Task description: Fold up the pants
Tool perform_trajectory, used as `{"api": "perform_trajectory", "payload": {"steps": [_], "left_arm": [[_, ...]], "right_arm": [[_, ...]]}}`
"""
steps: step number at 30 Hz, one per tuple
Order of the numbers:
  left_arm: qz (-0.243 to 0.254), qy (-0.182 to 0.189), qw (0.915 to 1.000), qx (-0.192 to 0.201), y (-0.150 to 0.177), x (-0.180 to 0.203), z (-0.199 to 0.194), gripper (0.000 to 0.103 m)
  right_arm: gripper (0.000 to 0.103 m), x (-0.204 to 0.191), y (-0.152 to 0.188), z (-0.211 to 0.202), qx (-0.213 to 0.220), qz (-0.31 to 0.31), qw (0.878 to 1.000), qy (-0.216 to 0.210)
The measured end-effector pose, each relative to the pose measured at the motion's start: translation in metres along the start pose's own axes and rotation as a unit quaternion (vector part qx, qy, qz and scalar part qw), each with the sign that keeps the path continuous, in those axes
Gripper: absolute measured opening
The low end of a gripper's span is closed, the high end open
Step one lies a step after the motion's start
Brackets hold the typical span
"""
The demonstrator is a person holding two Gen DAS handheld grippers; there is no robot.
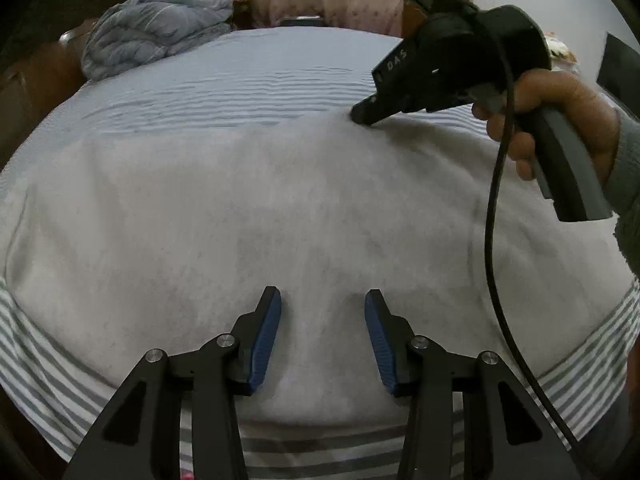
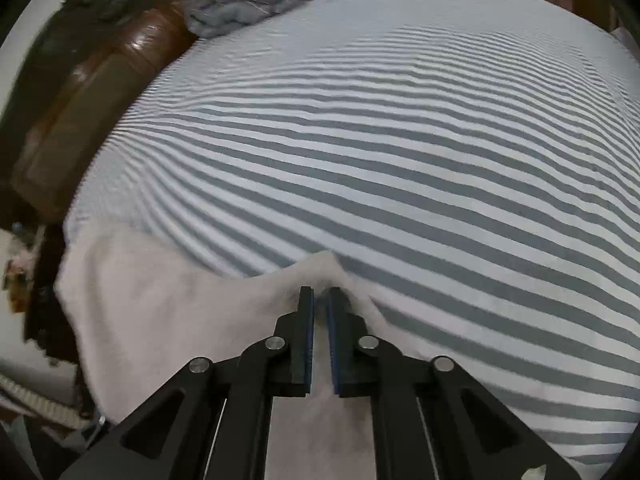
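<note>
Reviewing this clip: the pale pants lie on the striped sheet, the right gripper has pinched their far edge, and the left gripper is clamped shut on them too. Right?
Not quite. The left gripper is open, as the left wrist view shows. The right gripper does pinch the pants on the striped sheet.

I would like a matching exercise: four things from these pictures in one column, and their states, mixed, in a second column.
1. left gripper
2. right gripper
3. white pants
4. grey quilt

a. bunched at the far corner of the bed
b. shut on a fabric edge
c. spread flat on the striped sheet
d. open above the cloth

Pairs: 1-d, 2-b, 3-c, 4-a
</note>
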State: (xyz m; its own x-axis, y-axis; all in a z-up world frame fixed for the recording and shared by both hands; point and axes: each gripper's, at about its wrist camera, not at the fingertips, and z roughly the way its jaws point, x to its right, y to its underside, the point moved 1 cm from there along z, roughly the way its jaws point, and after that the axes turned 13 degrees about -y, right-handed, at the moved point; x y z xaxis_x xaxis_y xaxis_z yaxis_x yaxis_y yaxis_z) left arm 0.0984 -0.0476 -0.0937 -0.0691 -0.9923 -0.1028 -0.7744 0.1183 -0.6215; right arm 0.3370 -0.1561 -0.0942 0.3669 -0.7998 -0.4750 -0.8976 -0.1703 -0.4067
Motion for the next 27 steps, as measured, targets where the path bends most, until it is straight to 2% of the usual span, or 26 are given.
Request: {"api": "perform_trajectory", "payload": {"steps": [2, 8, 10, 12, 13, 14, 16, 20, 24, 27], "left_arm": [[0.015, -0.008, 0.9999, 0.003, 0.003, 0.002, -0.002, 0.045], [0.027, -0.026, 0.9992, 0.012, 0.005, 0.01, -0.002, 0.047], [0.036, -0.03, 0.9988, 0.017, 0.0, 0.01, 0.001, 0.048], [0.034, -0.021, 0.9991, 0.013, -0.003, 0.005, 0.004, 0.049], [0.028, -0.015, 0.9994, 0.01, -0.003, 0.003, 0.004, 0.049], [0.02, -0.007, 0.9998, 0.005, -0.004, 0.0, 0.004, 0.049], [0.016, -0.003, 0.9999, 0.001, -0.006, -0.002, 0.004, 0.05], [0.031, -0.019, 0.9993, 0.003, -0.007, 0.002, 0.0, 0.054], [0.023, -0.015, 0.9996, -0.001, -0.011, 0.005, -0.009, 0.056], [0.014, -0.008, 0.9998, 0.013, -0.018, 0.006, -0.025, 0.056]], "right_arm": [[0.0, 0.004, -0.002, 0.006, 0.0, 0.005, 1.0, 0.005], [0.0, 0.004, -0.005, 0.008, 0.001, 0.012, 1.0, 0.028], [0.002, 0.001, -0.007, 0.003, 0.013, 0.031, 0.999, 0.017], [0.014, -0.002, -0.006, -0.015, 0.049, 0.068, 0.996, -0.008], [0.028, -0.003, -0.001, -0.03, 0.071, 0.08, 0.994, -0.015], [0.037, -0.005, 0.006, -0.048, 0.098, 0.087, 0.991, -0.023], [0.038, -0.011, 0.028, -0.087, 0.138, 0.087, 0.986, -0.026], [0.038, -0.012, 0.08, -0.143, 0.169, 0.101, 0.98, -0.016], [0.038, 0.002, 0.148, -0.192, 0.192, 0.15, 0.97, -0.003], [0.038, 0.023, 0.204, -0.224, 0.22, 0.201, 0.954, 0.001]]}}
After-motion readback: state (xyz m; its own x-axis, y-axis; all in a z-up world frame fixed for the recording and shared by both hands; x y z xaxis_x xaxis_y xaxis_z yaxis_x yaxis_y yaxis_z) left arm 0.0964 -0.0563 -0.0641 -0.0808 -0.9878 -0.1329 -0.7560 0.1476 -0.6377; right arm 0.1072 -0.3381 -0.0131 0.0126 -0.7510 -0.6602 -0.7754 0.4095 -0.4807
